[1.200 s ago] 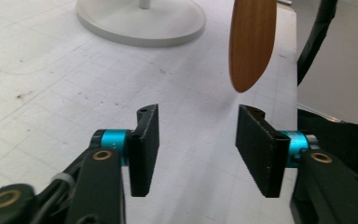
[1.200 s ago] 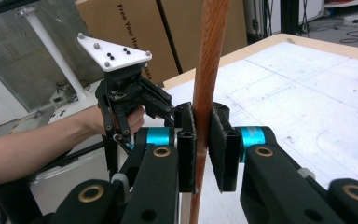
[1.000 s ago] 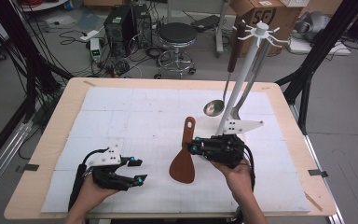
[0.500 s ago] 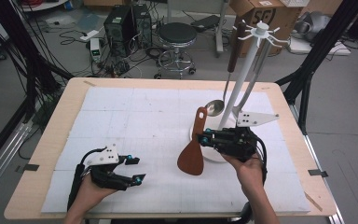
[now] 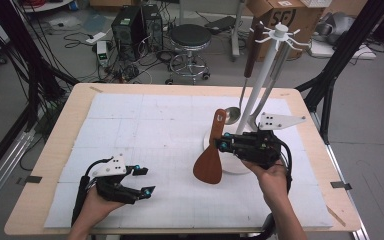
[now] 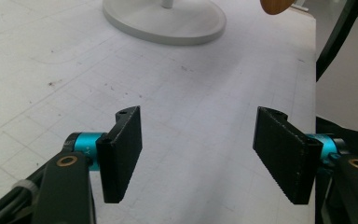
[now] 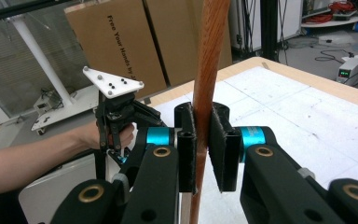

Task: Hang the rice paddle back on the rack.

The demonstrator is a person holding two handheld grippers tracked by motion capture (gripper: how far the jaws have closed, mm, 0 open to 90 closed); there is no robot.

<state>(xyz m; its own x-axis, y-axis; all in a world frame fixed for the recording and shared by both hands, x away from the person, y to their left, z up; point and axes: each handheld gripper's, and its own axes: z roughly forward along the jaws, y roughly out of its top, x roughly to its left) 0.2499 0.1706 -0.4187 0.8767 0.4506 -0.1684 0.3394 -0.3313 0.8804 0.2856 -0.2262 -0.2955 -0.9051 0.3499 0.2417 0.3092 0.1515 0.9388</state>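
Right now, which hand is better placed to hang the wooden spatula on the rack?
Right. The right claw already clamps the wooden spatula by its handle, beside the rack. The left claw has just been opening, holds nothing, and sits at the table's near left.

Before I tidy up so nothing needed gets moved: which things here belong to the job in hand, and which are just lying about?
In the job:
- spatula, clamped in the right claw
- rack, with its base
- ladle hanging on it

Lying about:
- left claw, open and idle on the mat
- stool, box and cables on the floor
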